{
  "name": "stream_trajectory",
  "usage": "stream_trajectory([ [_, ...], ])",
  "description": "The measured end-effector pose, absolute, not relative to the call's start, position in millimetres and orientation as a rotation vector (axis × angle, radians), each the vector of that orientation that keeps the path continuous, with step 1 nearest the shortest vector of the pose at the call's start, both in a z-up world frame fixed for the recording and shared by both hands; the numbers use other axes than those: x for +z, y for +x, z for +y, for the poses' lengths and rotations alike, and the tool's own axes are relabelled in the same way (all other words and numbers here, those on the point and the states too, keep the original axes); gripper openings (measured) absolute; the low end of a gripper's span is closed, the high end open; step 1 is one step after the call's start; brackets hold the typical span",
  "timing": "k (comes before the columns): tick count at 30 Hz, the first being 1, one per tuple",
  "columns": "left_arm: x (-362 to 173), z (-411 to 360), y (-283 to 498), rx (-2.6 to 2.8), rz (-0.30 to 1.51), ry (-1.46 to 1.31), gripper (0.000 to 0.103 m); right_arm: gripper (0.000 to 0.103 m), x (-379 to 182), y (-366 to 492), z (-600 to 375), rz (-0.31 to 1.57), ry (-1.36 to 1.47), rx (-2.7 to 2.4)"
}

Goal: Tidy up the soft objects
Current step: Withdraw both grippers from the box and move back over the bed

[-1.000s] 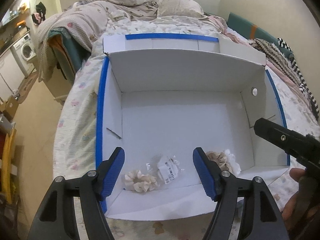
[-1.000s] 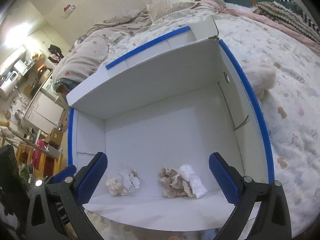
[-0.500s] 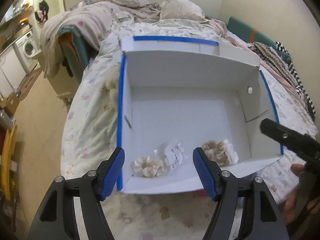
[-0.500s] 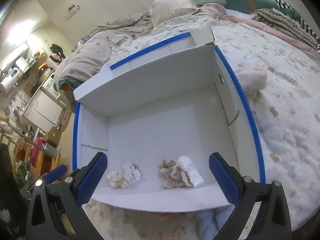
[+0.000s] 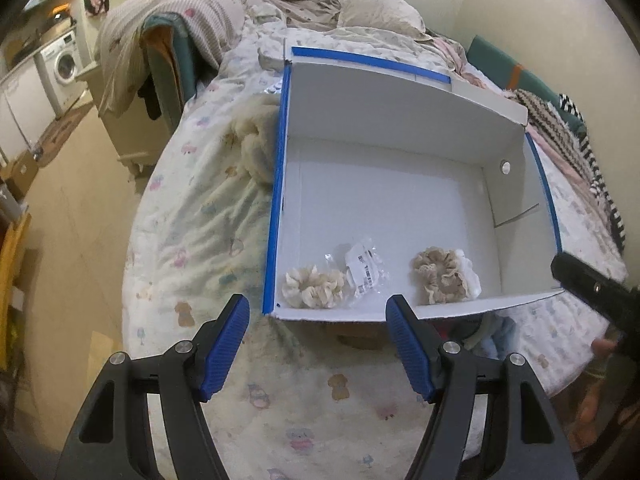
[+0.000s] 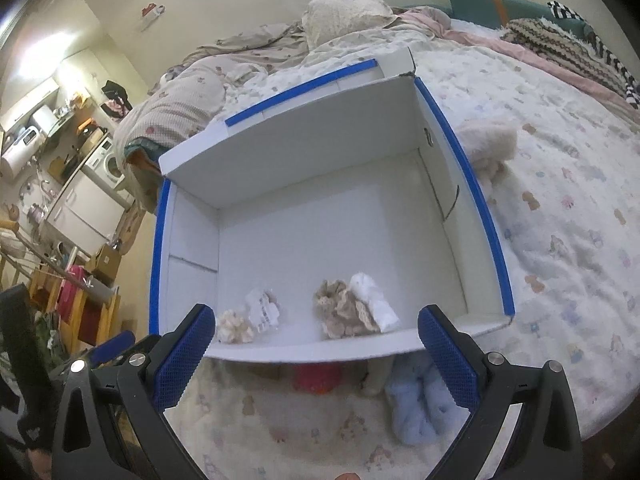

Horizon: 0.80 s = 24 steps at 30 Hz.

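Observation:
A white cardboard box (image 5: pixel 400 128) (image 6: pixel 320 136) with blue-taped rims lies open on the bed. Along its near wall lie a cream scrunchie (image 5: pixel 313 287) (image 6: pixel 235 326), a clear plastic packet (image 5: pixel 366 268) (image 6: pixel 263 309), and a beige lace scrunchie (image 5: pixel 440 274) (image 6: pixel 342 307) against a white cloth (image 6: pixel 374 301). My left gripper (image 5: pixel 318 348) is open and empty over the bedspread, just short of the box. My right gripper (image 6: pixel 314 358) is open and empty too, in front of the near wall. On the bed below that wall lie a pale blue fluffy item (image 6: pixel 420 400) and a red soft item (image 6: pixel 318 378).
A cream fluffy item (image 5: pixel 256 148) lies against the box's left side, another (image 6: pixel 486 146) by its right side. Pillows and crumpled bedding fill the far end of the bed. The bed edge drops to the floor at left, where a washing machine (image 5: pixel 64 62) and shelves stand.
Both grippers have drawn back from above the box toward the near bed edge; the box looks smaller and farther. The blue and red items have come into view. Both stay open.

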<state>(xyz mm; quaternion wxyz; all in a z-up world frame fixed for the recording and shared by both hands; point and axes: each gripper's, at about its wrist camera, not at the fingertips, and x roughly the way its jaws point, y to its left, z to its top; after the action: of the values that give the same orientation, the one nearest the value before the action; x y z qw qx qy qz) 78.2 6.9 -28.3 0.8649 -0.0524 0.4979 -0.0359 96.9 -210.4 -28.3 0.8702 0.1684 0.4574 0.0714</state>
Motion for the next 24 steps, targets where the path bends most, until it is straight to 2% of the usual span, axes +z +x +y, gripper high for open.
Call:
stream_trajectory([
  [24, -67, 33, 73, 0.038, 1.167, -0.133, 0.068, 0.103, -75, 65, -212, 1.070, 0.353, 0.134],
])
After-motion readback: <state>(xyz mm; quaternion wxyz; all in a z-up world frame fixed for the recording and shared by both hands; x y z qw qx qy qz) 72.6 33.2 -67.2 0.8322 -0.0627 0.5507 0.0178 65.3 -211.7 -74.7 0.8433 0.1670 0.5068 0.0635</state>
